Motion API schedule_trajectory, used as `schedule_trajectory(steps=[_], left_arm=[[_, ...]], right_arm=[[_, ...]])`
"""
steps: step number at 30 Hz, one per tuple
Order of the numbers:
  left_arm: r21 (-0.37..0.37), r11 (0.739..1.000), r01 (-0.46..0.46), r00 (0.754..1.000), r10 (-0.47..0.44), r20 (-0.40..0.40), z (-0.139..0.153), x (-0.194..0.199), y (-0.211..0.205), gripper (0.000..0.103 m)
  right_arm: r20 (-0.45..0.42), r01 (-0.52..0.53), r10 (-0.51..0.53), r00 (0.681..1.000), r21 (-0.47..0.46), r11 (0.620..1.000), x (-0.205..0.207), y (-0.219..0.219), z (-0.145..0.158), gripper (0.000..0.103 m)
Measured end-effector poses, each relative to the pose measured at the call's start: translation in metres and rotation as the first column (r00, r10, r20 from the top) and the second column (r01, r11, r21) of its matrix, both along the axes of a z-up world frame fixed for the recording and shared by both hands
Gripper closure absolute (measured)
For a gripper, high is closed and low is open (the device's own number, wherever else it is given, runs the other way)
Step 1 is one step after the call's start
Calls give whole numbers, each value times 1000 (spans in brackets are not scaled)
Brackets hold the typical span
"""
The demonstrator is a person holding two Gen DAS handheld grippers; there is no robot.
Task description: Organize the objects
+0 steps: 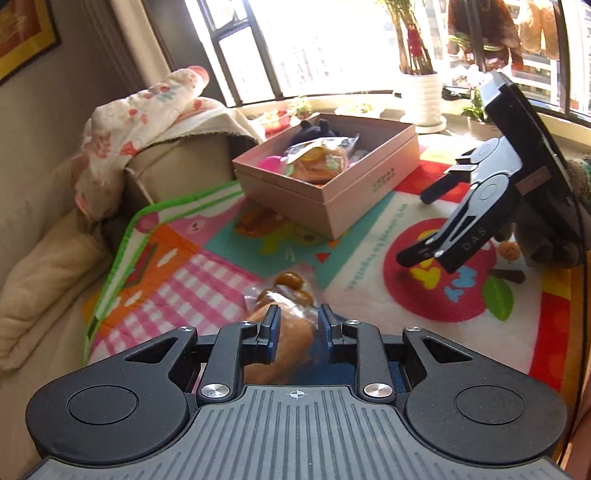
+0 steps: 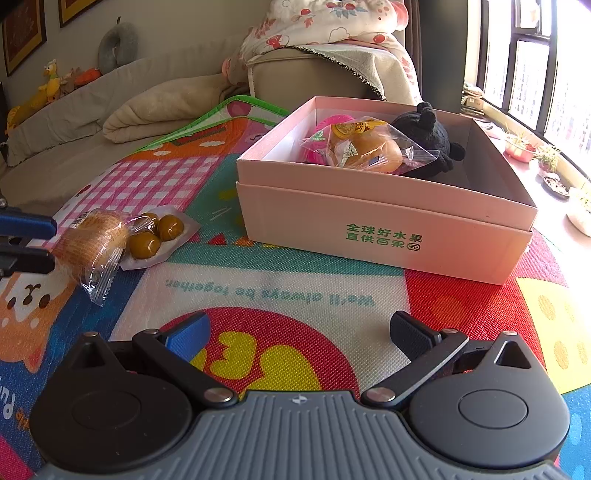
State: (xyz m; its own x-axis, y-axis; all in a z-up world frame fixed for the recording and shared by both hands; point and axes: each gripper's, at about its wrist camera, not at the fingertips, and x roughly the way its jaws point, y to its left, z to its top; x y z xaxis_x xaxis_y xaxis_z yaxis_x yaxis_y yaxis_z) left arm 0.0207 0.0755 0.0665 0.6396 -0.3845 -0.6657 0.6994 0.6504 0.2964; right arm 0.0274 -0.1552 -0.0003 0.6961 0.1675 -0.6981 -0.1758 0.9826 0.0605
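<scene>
My left gripper (image 1: 298,325) is shut on a wrapped bun (image 1: 284,332), low over the play mat; the right wrist view shows the bun (image 2: 90,240) between its fingers (image 2: 29,221). A packet of round brown snacks (image 2: 157,232) lies on the mat beside the bun. A pink cardboard box (image 2: 384,229) stands further back and holds a wrapped pastry (image 2: 365,147), a black plush (image 2: 428,144) and a pink toy (image 2: 328,125). My right gripper (image 2: 297,332) is open and empty above the mat, also visible in the left wrist view (image 1: 424,225).
A colourful play mat (image 2: 295,288) covers the surface. A sofa (image 2: 314,74) with a floral blanket (image 2: 325,22) stands behind the box. A rolled cream blanket (image 2: 159,107) lies at the mat's far edge. Potted plants (image 1: 421,96) line the window sill.
</scene>
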Motion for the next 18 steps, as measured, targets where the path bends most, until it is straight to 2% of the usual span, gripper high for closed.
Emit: schedule_trajectory(steps=[2, 5, 9, 13, 15, 18], left_arm=[[31, 999, -9, 1000, 10, -17, -1, 19, 8, 76], [108, 994, 36, 998, -29, -60, -10, 42, 15, 76], [105, 988, 115, 991, -107, -81, -15, 54, 10, 91], [131, 974, 183, 980, -170, -100, -16, 54, 1, 98], [99, 980, 170, 977, -154, -147, -13, 59, 6, 98], [-10, 995, 98, 968, -98, -232, -12, 68, 22, 97]], right_arm=[[0, -1, 1, 1000, -2, 1000, 0, 0, 0, 0], [0, -1, 1, 1000, -4, 1000, 0, 1, 0, 0], [-2, -4, 4, 1000, -19, 1000, 0, 2, -1, 0], [-2, -5, 5, 1000, -24, 1000, -1, 3, 0, 0], [-2, -5, 5, 1000, -24, 1000, -1, 3, 0, 0], [-2, -5, 5, 1000, -24, 1000, -2, 3, 0, 0]])
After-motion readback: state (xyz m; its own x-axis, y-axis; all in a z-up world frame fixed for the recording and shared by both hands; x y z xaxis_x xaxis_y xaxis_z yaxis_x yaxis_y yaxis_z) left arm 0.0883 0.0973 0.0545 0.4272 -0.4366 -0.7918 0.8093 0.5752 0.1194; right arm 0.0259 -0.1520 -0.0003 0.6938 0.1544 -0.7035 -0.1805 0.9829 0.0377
